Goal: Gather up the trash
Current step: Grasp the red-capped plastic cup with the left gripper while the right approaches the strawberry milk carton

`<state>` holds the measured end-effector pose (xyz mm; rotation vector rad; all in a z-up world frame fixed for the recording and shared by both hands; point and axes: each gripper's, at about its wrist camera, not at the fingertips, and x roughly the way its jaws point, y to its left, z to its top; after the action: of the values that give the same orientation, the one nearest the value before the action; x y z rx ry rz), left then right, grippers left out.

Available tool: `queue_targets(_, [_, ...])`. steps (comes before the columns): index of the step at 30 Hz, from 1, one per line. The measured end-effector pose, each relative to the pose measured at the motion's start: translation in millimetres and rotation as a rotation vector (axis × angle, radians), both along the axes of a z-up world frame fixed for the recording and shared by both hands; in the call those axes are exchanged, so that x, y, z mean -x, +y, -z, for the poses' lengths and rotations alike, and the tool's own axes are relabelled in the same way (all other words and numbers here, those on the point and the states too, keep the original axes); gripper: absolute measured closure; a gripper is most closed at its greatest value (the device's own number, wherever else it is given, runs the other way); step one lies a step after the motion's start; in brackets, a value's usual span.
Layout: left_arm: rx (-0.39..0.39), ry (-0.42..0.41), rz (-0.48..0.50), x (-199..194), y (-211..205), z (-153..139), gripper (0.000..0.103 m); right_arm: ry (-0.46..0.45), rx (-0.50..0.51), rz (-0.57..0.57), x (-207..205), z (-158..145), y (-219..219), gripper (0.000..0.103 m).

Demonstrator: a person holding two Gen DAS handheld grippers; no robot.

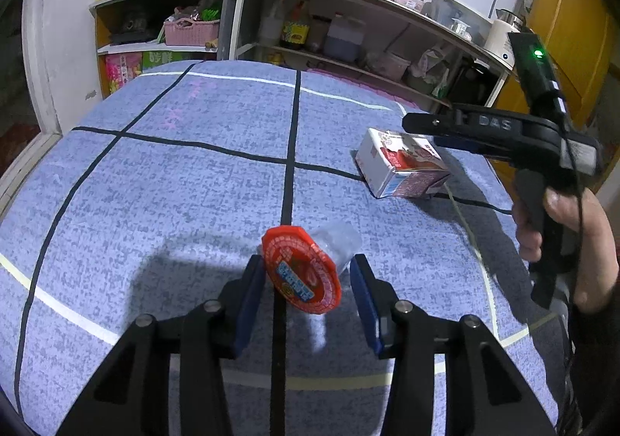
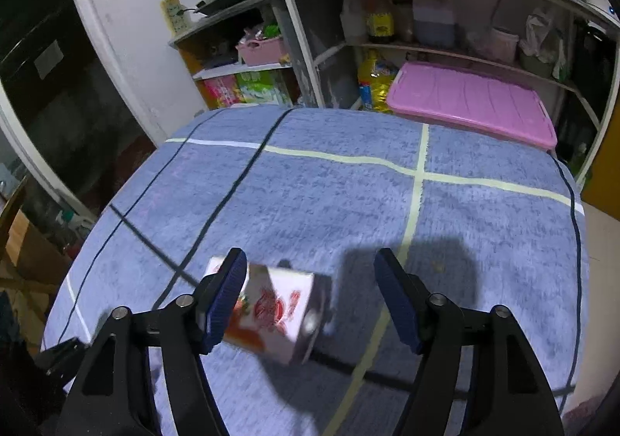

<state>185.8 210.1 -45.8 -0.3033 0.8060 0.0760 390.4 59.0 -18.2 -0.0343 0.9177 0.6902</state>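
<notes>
A clear plastic cup with a red printed lid point(image 1: 300, 273) lies on its side on the blue cloth point(image 1: 174, 184). It sits between the blue pads of my left gripper point(image 1: 306, 281). The left pad is right at the lid's edge, while a small gap shows at the right pad, so the jaws stand open. A white and red drink carton point(image 1: 399, 165) lies on its side further right. My right gripper point(image 2: 310, 281) hangs open over the carton point(image 2: 271, 312). Its left pad point(image 2: 226, 296) overlaps the carton's near end and the right pad stands well clear. From the left wrist view the right gripper point(image 1: 422, 132) hovers just above the carton.
Black and pale tape lines divide the cloth into squares. Behind the table stand open shelves point(image 1: 348, 29) with bottles, a pink basket point(image 1: 192, 29) and a pot. A pink lid point(image 2: 469, 103) lies past the table's far edge. A person's hand point(image 1: 558, 219) holds the right gripper's handle.
</notes>
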Motion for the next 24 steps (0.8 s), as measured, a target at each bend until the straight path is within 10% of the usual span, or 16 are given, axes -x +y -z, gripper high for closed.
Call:
queue_targets(7, [0.000,0.003,-0.004,-1,0,1,0.056,0.082,0.004,-0.052,-6,1,2,0.067])
queue_targets(20, [-0.007,-0.001,-0.043,20,4,-4,0.056,0.297,-0.011,-0.299,50,0,-5,0.067])
queue_targets(24, [-0.006,-0.004,-0.061,29,9,-6,0.056,0.176,0.008,-0.400,72,-13,-6,0.055])
